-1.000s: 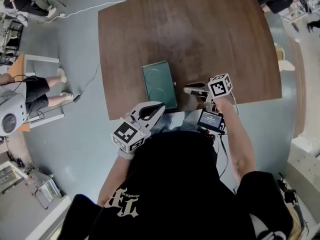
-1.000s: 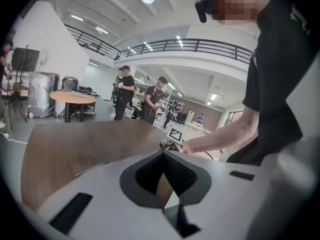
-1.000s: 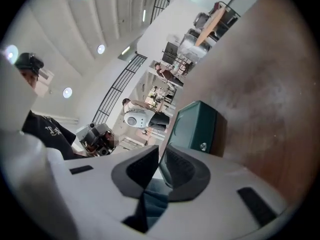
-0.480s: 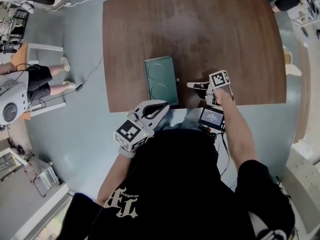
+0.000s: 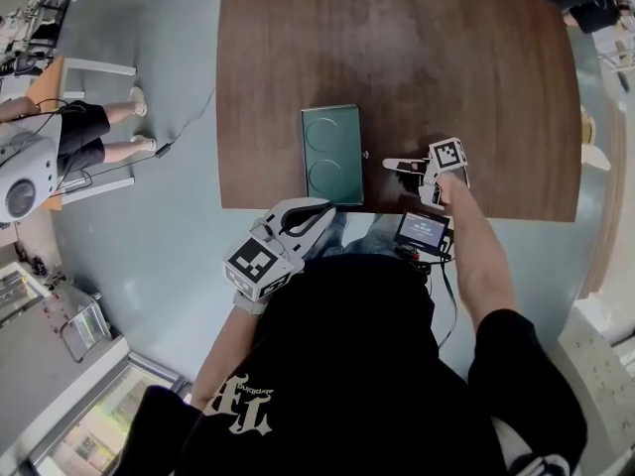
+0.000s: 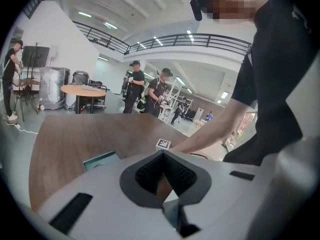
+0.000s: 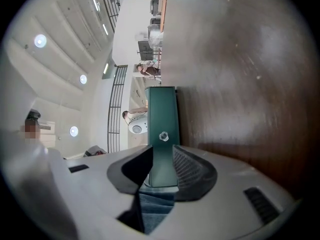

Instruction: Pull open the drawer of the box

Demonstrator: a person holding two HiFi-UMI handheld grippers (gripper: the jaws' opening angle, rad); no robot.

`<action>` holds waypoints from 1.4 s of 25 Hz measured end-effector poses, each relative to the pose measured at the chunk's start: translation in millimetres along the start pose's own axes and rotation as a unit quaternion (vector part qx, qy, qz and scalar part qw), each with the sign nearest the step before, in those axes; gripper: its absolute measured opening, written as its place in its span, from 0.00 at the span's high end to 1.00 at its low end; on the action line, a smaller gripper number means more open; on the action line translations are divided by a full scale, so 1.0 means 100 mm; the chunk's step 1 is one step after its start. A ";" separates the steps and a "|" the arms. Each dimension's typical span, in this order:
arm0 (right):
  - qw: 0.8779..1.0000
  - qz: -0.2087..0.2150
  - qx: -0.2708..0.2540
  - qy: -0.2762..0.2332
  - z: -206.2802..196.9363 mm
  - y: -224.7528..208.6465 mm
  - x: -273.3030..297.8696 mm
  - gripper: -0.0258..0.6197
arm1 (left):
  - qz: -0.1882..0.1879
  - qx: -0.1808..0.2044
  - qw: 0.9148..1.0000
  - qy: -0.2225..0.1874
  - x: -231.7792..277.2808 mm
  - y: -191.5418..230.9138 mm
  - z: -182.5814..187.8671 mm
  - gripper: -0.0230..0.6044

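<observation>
A dark green box [image 5: 332,154] lies flat near the front edge of the brown table [image 5: 446,58]. Its small metal knob [image 5: 364,156] sticks out of the right side. My right gripper [image 5: 387,164] rests low over the table, pointing left at that knob from a short way off. In the right gripper view the knob [image 7: 163,136] sits on the green drawer front [image 7: 161,109], just beyond the jaws. The right gripper [image 7: 162,151] is opening and nothing is between its pads. My left gripper [image 5: 322,206] hangs off the table's front edge, shut and empty [image 6: 162,154].
A small screen device [image 5: 422,231] sits at my waist by the table edge. A person's legs [image 5: 94,132] and a white machine [image 5: 20,181] are on the floor to the left. Other people [image 6: 134,86] stand beyond a round table [image 6: 82,90].
The view has drifted, so the table and box sit a little further right. The right gripper still points at the knob from about the same distance. The left gripper has not moved.
</observation>
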State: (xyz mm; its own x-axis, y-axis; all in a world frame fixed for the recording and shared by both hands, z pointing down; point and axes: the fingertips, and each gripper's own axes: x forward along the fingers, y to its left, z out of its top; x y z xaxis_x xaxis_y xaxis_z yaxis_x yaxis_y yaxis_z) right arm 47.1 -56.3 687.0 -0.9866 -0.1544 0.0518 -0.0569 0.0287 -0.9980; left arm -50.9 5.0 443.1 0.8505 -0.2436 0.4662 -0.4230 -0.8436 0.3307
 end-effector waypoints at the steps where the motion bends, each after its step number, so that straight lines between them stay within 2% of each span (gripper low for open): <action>1: 1.000 0.006 0.002 0.002 0.02 0.01 0.01 0.81 | 0.003 -0.004 1.000 0.000 -0.01 0.02 0.00 0.96; 6: 1.000 0.017 0.000 0.017 0.14 0.06 0.14 0.75 | 0.016 -0.018 1.000 -0.002 -0.08 0.12 -0.01 0.96; 10: 0.999 0.019 -0.004 0.033 0.21 0.08 0.37 0.75 | 0.022 -0.027 0.999 -0.005 -0.14 0.25 -0.02 0.96; 16: 0.999 0.001 -0.011 0.044 0.22 0.02 0.40 0.75 | 0.032 -0.031 0.999 -0.017 -0.11 0.24 0.00 0.96; 23: 0.993 -0.098 -0.016 0.066 0.23 -0.24 0.33 0.75 | 0.040 -0.035 0.998 -0.022 -0.12 0.28 0.01 0.96; 24: 0.993 -0.097 -0.014 0.068 0.22 -0.23 0.34 0.75 | 0.042 -0.035 0.998 -0.023 -0.12 0.28 0.02 0.96; 27: 0.996 -0.060 -0.009 0.070 0.21 -0.14 0.42 0.75 | 0.048 -0.037 0.998 -0.026 -0.15 0.31 0.02 0.96; 29: 0.996 -0.055 -0.015 0.073 0.21 -0.14 0.41 0.75 | 0.051 -0.040 0.998 -0.026 -0.17 0.34 0.01 0.96; 33: 0.998 -0.008 0.000 0.067 0.20 -0.03 0.48 0.77 | 0.056 -0.044 0.997 -0.027 -0.18 0.38 -0.01 0.96; 35: 0.998 -0.005 0.000 0.065 0.19 -0.03 0.48 0.80 | 0.056 -0.044 0.997 -0.027 -0.19 0.39 -0.01 0.96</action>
State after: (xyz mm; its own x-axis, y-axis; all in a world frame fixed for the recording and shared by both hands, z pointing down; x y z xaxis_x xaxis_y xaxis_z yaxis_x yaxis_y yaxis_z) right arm 2.7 -83.0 691.9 -0.9974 -0.0261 0.0669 -0.0676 0.0274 -0.9973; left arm -83.4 -22.4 448.3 0.8114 -0.3614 0.4594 -0.5396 -0.7654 0.3508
